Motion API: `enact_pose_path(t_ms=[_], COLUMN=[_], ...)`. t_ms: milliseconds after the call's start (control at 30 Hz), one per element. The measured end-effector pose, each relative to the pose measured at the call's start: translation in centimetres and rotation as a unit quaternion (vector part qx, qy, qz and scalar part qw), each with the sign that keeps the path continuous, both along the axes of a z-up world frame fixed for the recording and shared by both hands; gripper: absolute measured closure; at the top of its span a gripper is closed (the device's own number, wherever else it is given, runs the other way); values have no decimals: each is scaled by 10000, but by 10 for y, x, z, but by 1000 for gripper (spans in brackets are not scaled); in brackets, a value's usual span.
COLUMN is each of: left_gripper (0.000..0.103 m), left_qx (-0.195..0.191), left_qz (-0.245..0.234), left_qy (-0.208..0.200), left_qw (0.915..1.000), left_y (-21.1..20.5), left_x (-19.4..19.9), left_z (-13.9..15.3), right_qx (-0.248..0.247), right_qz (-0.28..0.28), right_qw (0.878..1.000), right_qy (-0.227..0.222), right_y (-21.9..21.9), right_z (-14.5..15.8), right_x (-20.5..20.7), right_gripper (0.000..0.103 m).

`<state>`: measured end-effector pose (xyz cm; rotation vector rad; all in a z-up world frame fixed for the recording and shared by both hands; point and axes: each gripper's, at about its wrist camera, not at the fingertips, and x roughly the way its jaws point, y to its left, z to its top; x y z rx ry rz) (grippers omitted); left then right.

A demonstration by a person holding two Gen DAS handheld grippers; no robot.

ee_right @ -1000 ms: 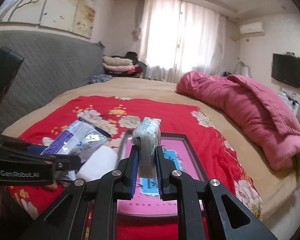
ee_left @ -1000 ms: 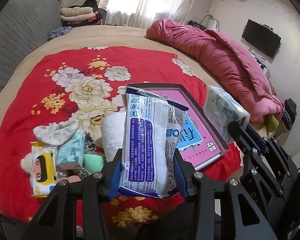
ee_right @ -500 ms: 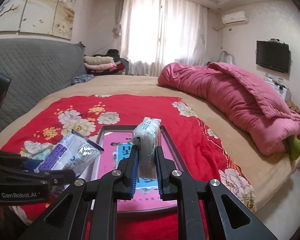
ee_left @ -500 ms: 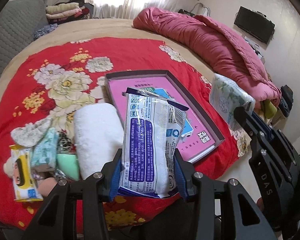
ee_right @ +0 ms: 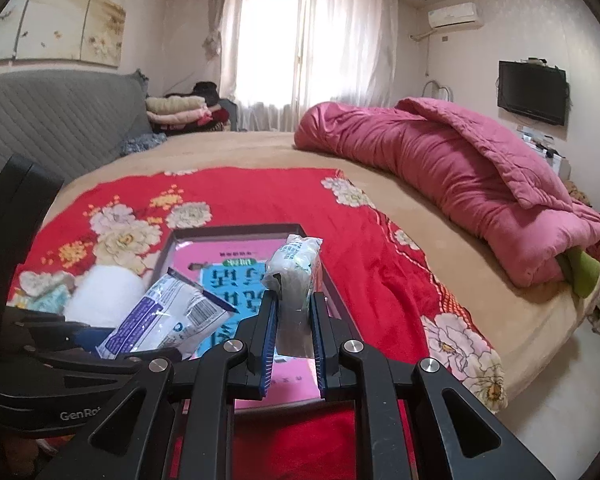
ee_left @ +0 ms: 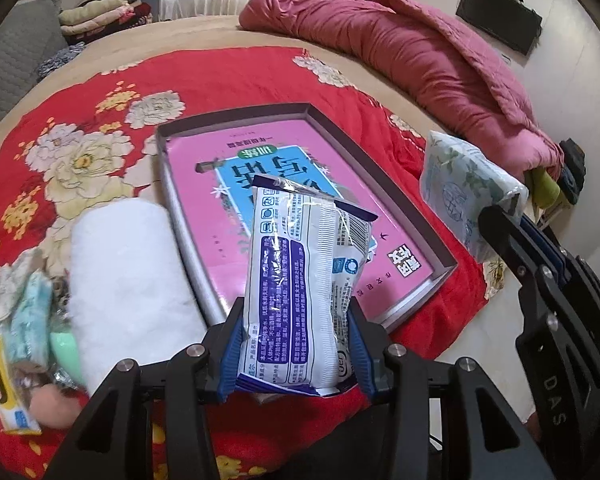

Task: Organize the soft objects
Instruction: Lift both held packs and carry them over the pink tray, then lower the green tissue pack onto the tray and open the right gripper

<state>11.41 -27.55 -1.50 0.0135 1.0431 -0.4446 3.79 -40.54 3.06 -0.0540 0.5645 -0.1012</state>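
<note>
While each hand-held gripper carries a soft pack above the pink tray [ee_left: 446, 258] on the bed (left hand-held gripper [ee_left: 296, 354] clamping the wipes pack [ee_left: 300, 292], right hand-held gripper [ee_right: 294, 330] pinching the tissue pack [ee_right: 294, 270]), lowering both flat inside the rim seems wisest.

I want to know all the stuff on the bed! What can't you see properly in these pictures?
- Left wrist view: the small things left of the white towel roll are blurred and crowded, so several can't be named.
- Left wrist view: the bottom of the white and purple packet is covered by the left gripper.
- Right wrist view: the pink box is partly covered by the tissue pack and the right gripper.
</note>
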Motion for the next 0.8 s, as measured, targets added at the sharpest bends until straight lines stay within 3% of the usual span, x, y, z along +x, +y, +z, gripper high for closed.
enact_pose_path(t_ms=[233,500,800], left_gripper=[57,56,56], left_qx=[125,230,285], left_qz=[-116,-266,-317], left_qy=[199,141,238], left_qw=[9997,9993,9988], left_y=[-14,-22,-28], left_x=[10,11,17], left_z=[-19,-25,-32], right_qx=[-314,-1177,-876], right_qz=[-157,-272,-182], right_qw=[9989,9902,9890], right_qy=[308,700,1179], right_y=[-6,0,-14], right_z=[-21,-47,-71], right_x=[8,19,35], right_gripper=[86,86,85])
